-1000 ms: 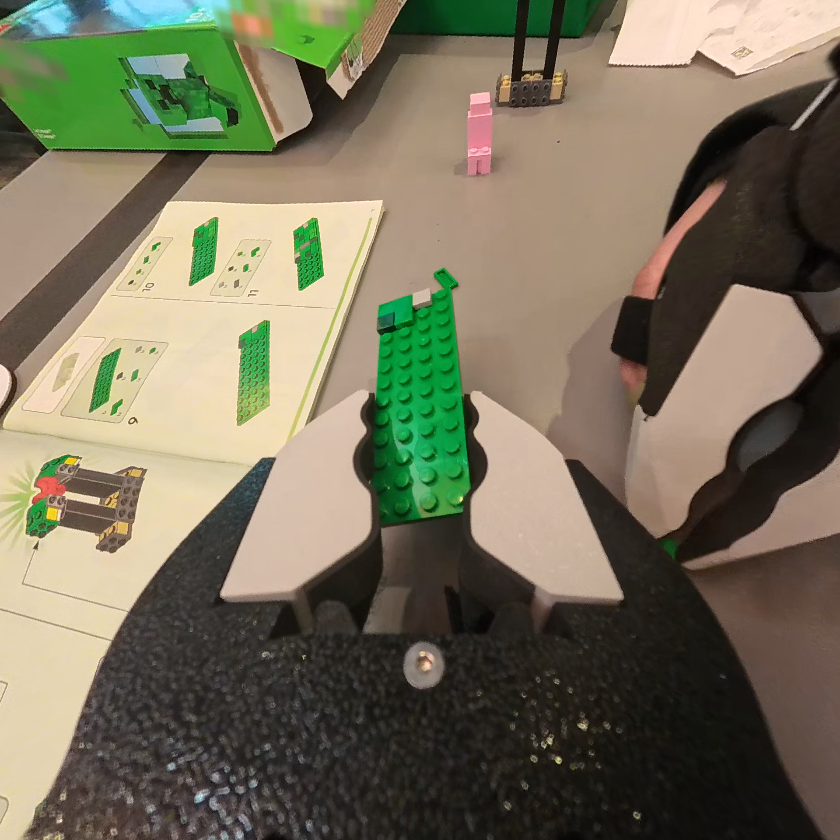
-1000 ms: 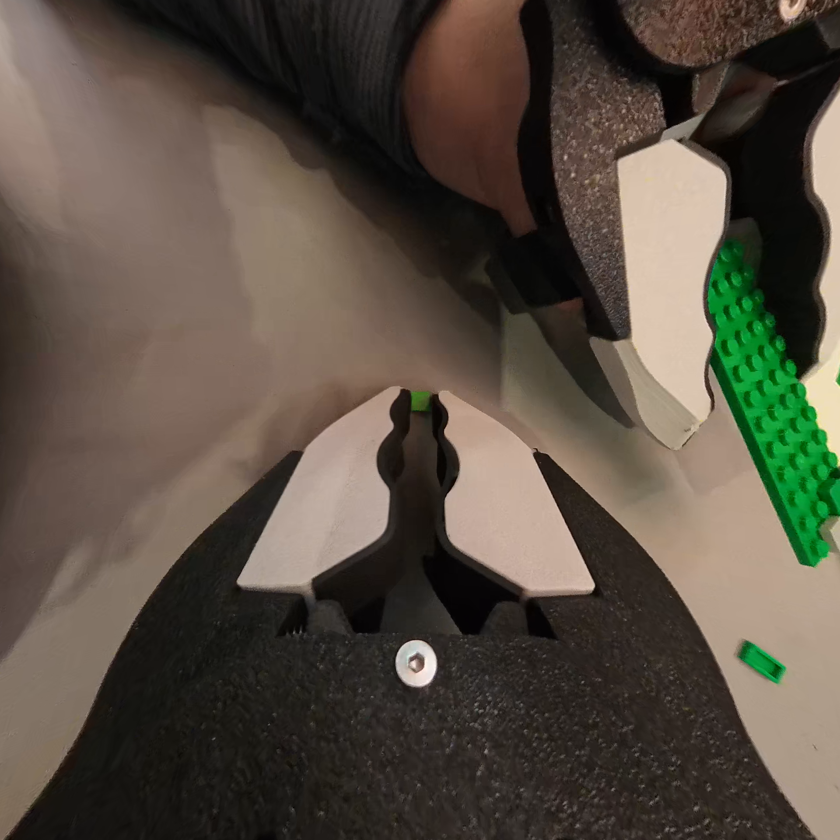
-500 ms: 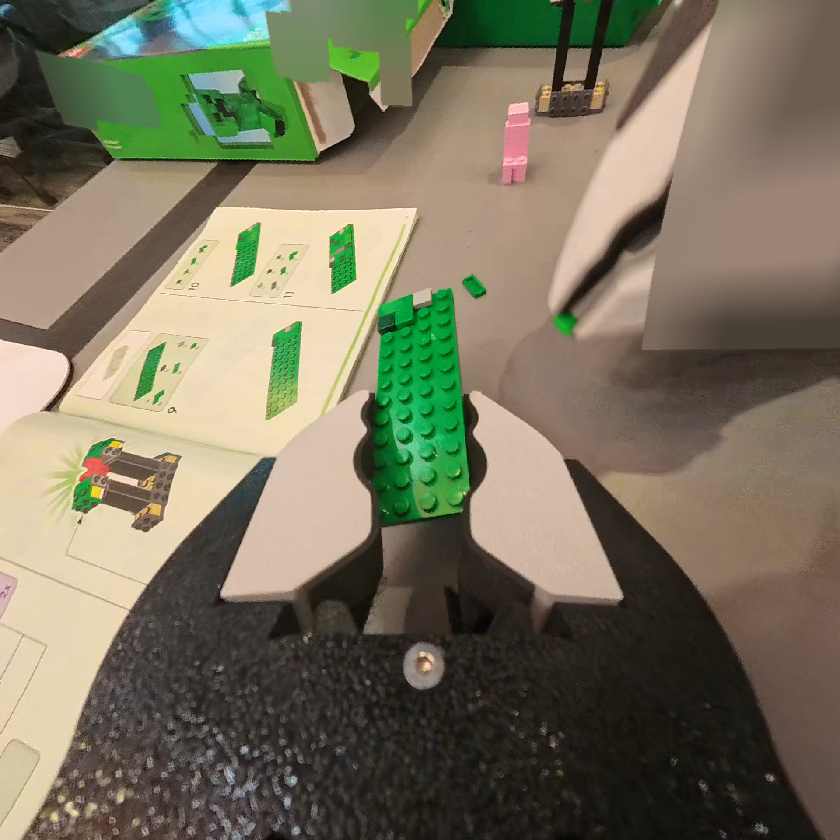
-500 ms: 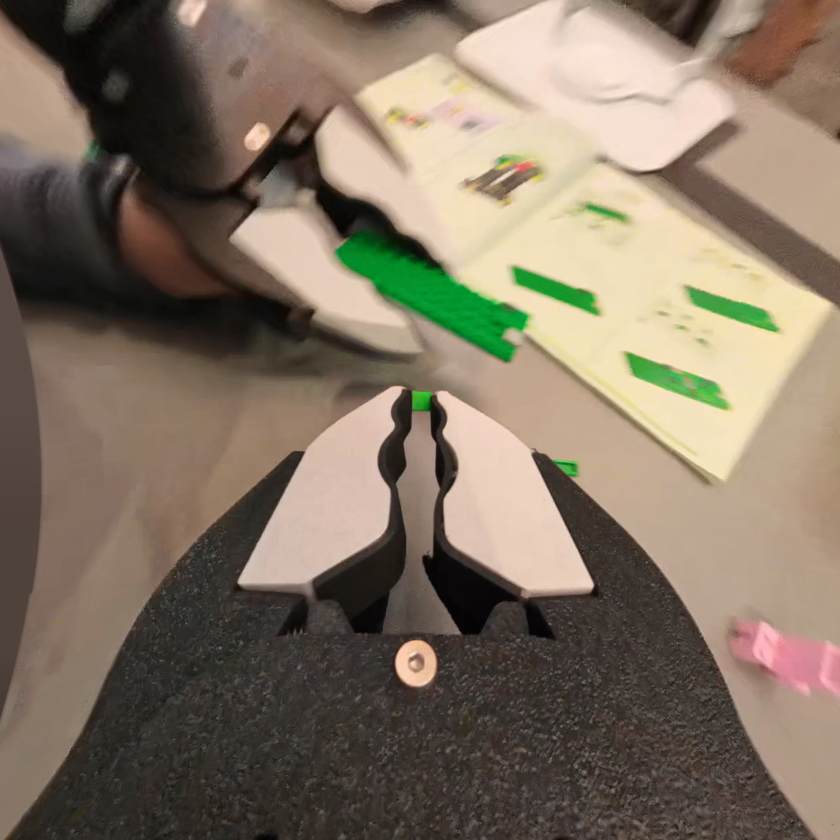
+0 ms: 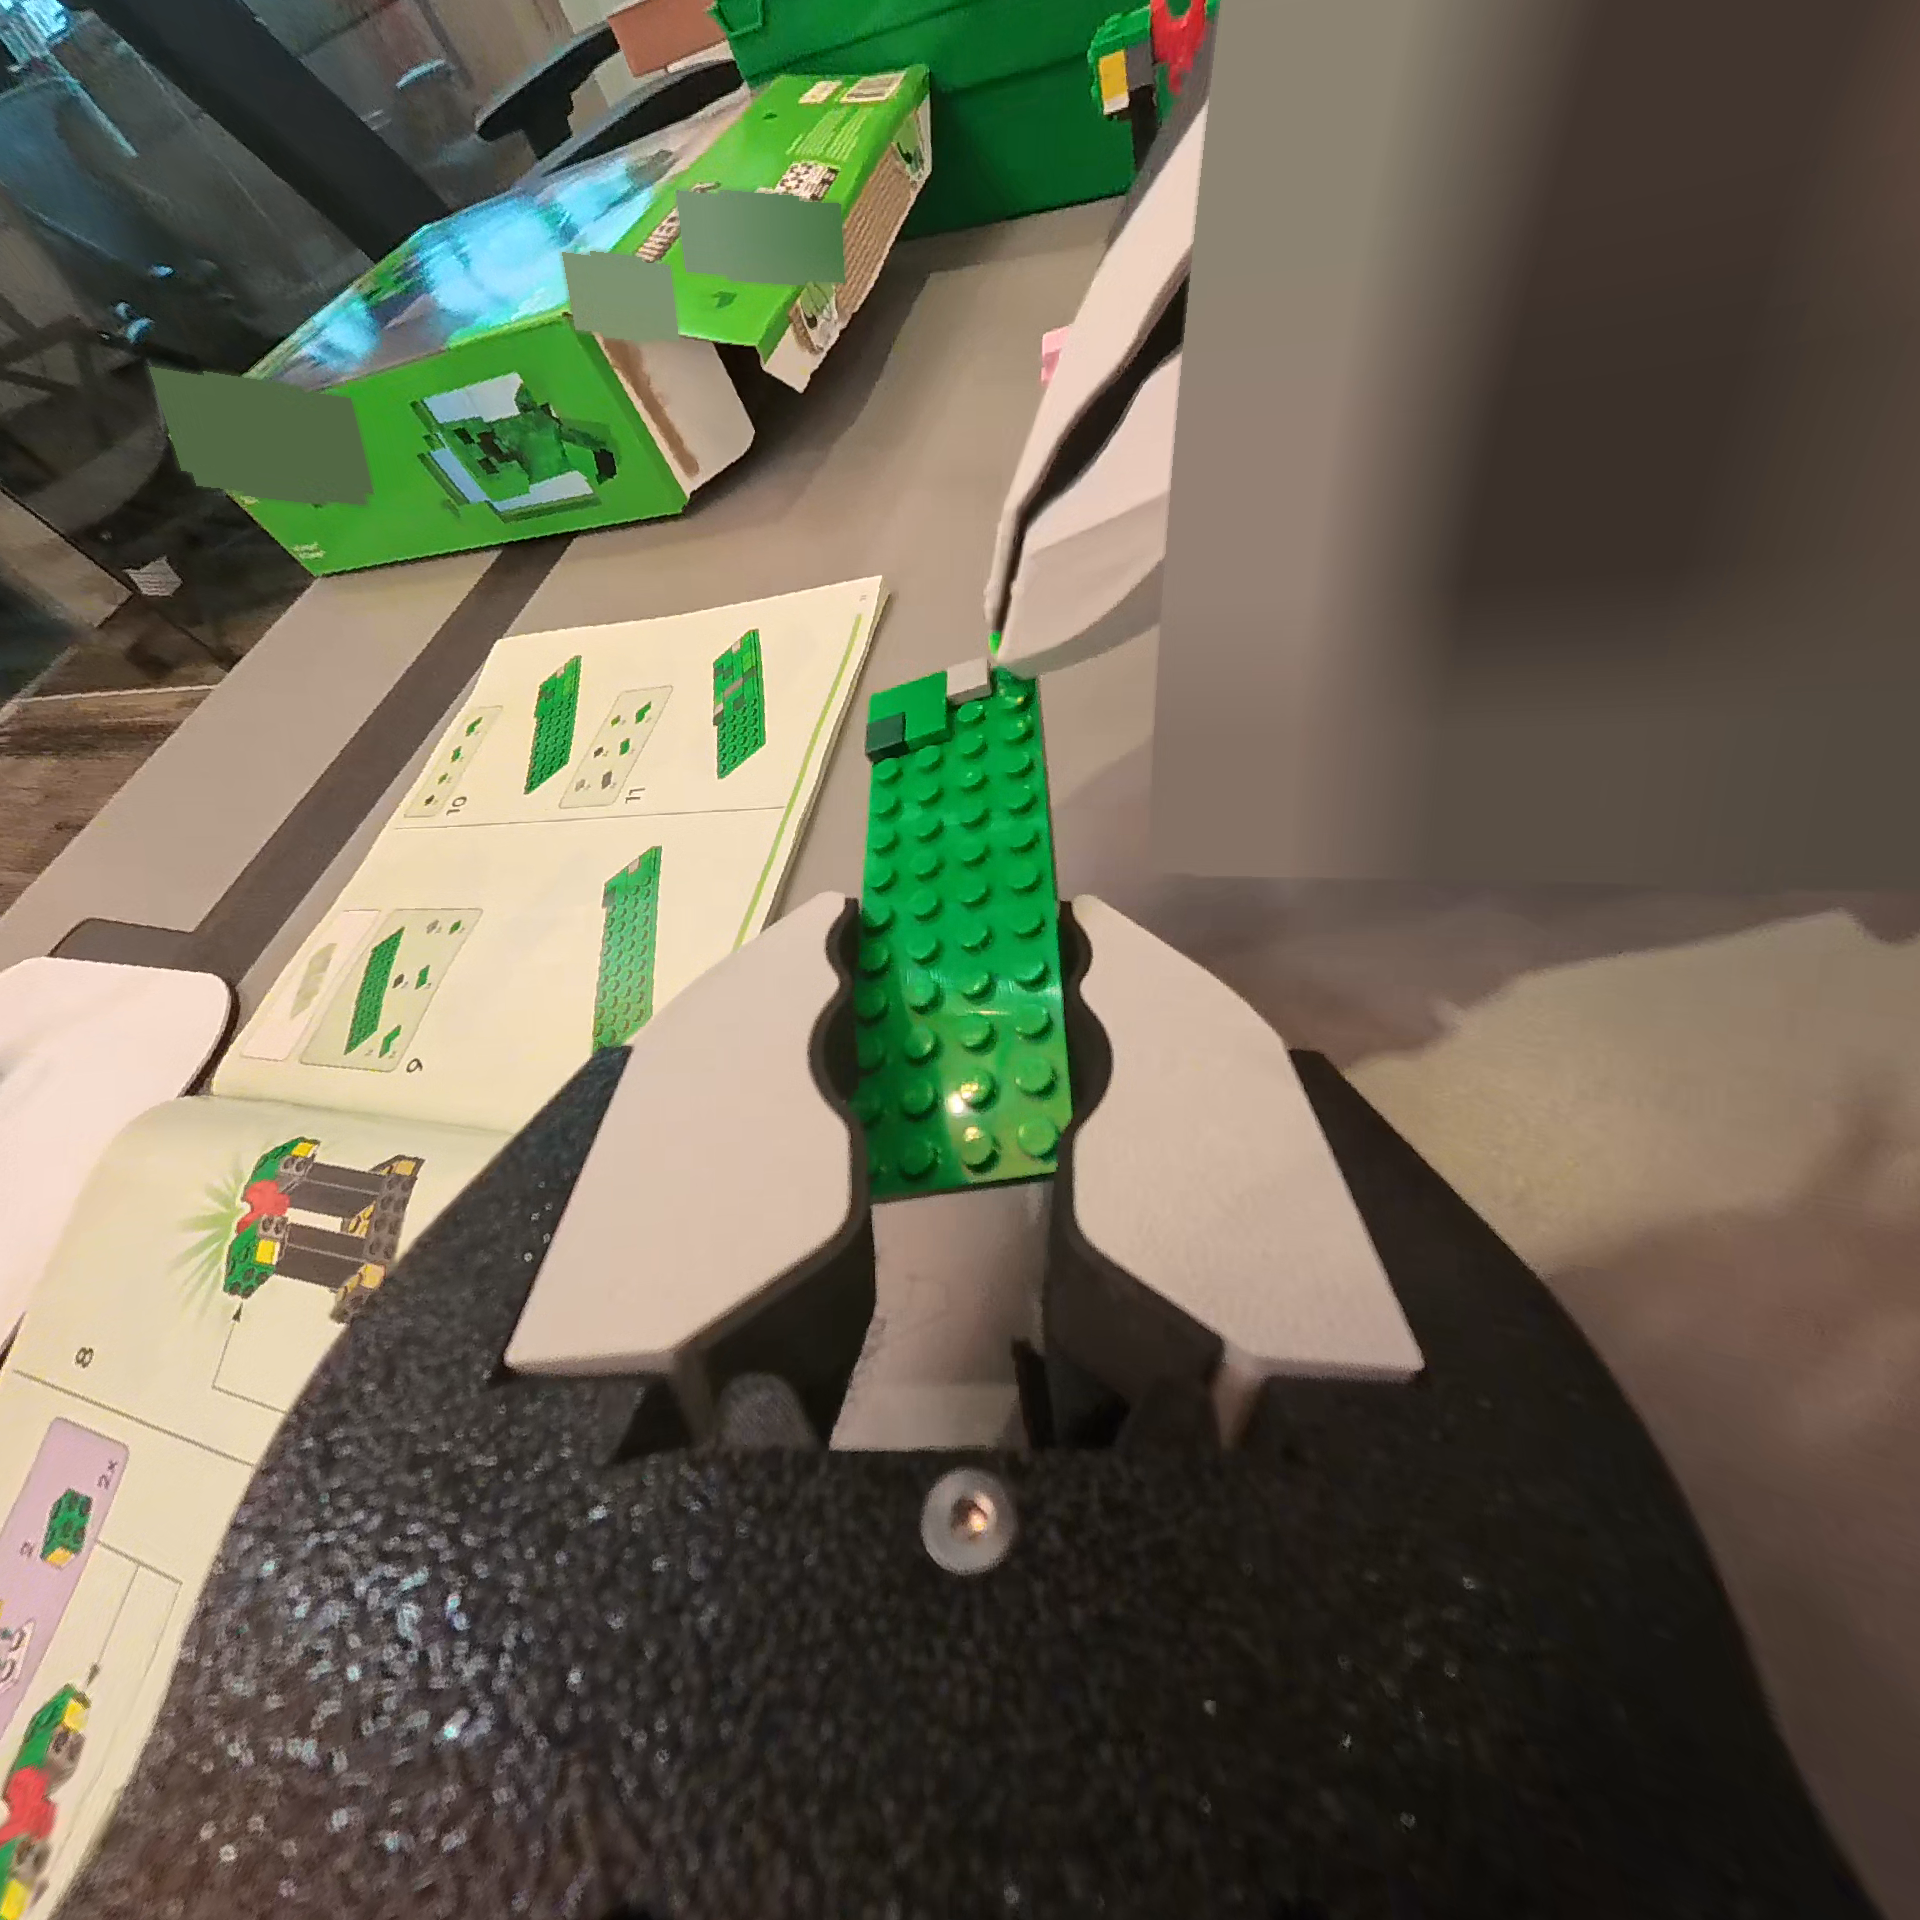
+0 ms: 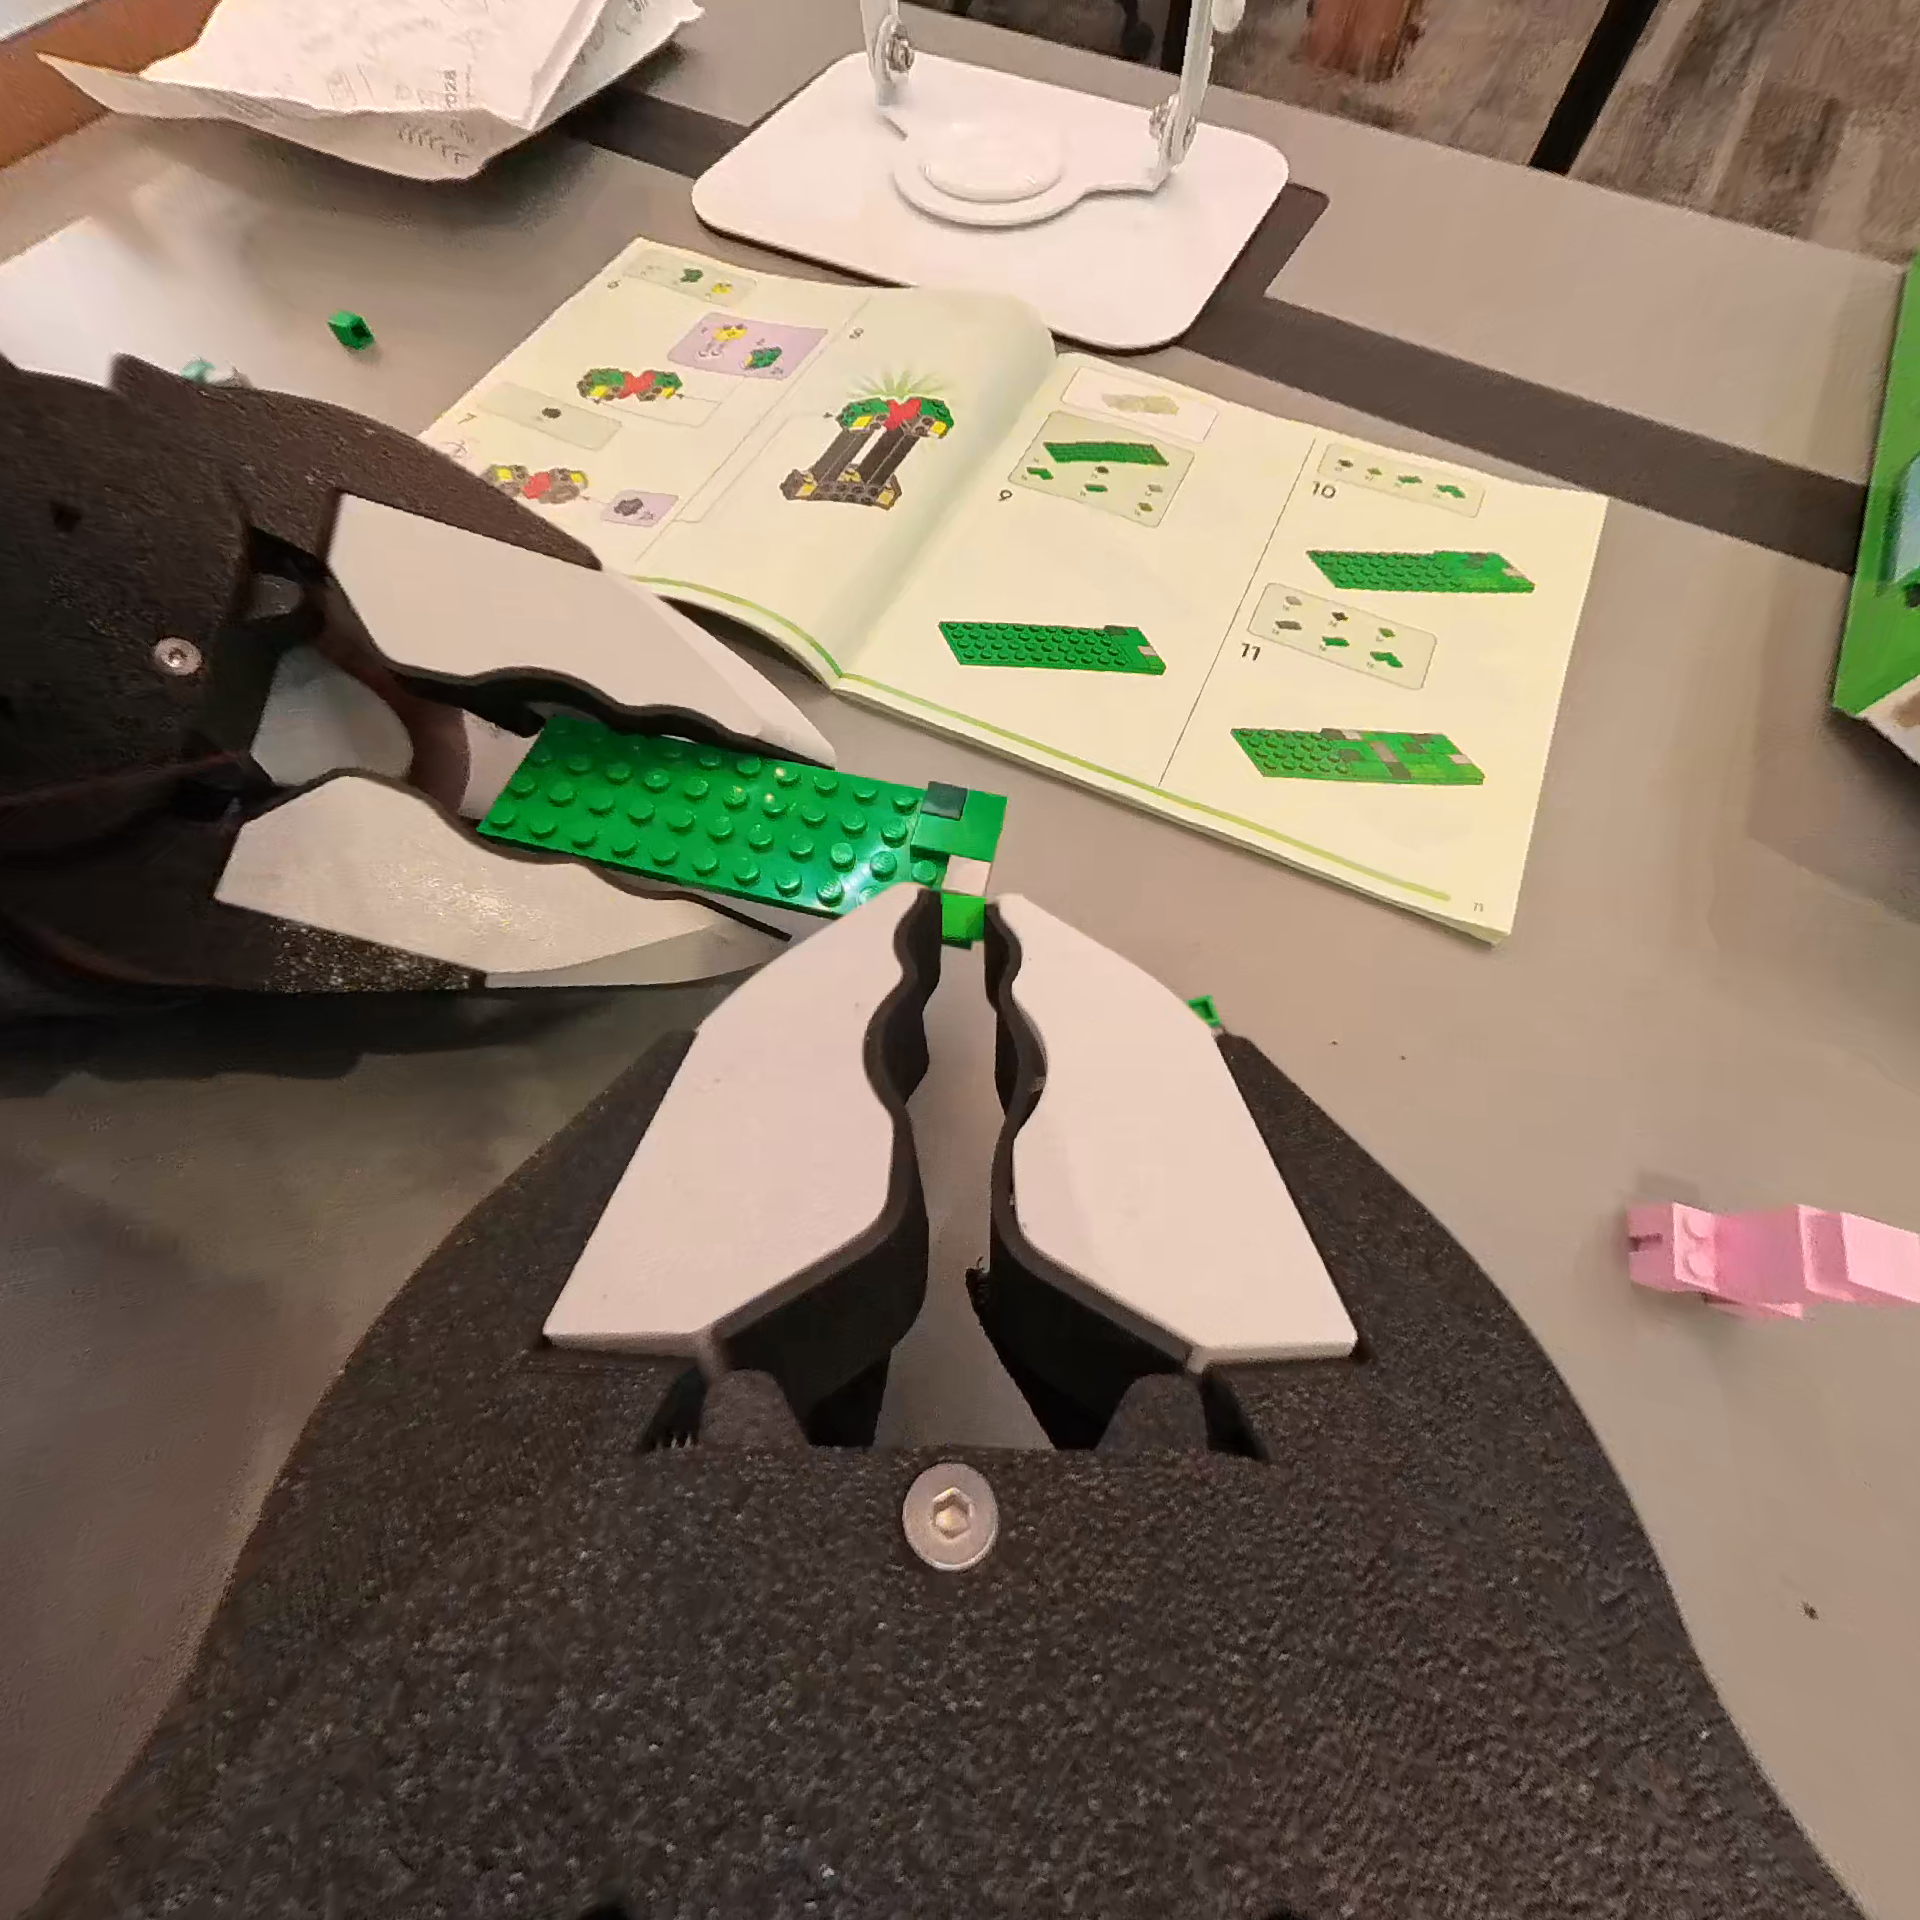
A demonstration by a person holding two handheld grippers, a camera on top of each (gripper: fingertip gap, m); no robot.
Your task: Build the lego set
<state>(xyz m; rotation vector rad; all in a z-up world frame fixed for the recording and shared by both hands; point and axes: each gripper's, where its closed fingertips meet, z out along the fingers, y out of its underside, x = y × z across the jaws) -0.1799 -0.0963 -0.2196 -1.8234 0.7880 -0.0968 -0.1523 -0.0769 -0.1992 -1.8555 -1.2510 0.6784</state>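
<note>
My left gripper (image 5: pixel 961 925) is shut on the near end of a long green studded plate (image 5: pixel 956 821), gripping it by its two long edges. The plate's far end carries a dark green tile (image 5: pixel 886 740), a green tile (image 5: pixel 920 707) and a light grey tile (image 5: pixel 971 681). My right gripper (image 6: pixel 961 914) is shut on a small green piece (image 6: pixel 961 922), its tips at the plate's far corner beside the grey tile (image 6: pixel 966 878). The right wrist view shows the plate (image 6: pixel 707 810) and my left gripper (image 6: pixel 795 842) on the left. The right gripper's tips (image 5: pixel 1003 639) come in from above.
An open instruction booklet (image 6: pixel 1143 582) lies on the grey table beyond the plate. A green set box (image 5: pixel 468 436) lies at the back left. A white stand base (image 6: pixel 987 208), crumpled paper (image 6: pixel 395 73), a pink figure (image 6: pixel 1766 1262) and a loose green brick (image 6: pixel 350 328) are around. My right fingertips sit around 5 cm from my left ones.
My right gripper has swung round with the small green piece to the far end of the plate. My left gripper kept its hold on the plate and shifted a little.
</note>
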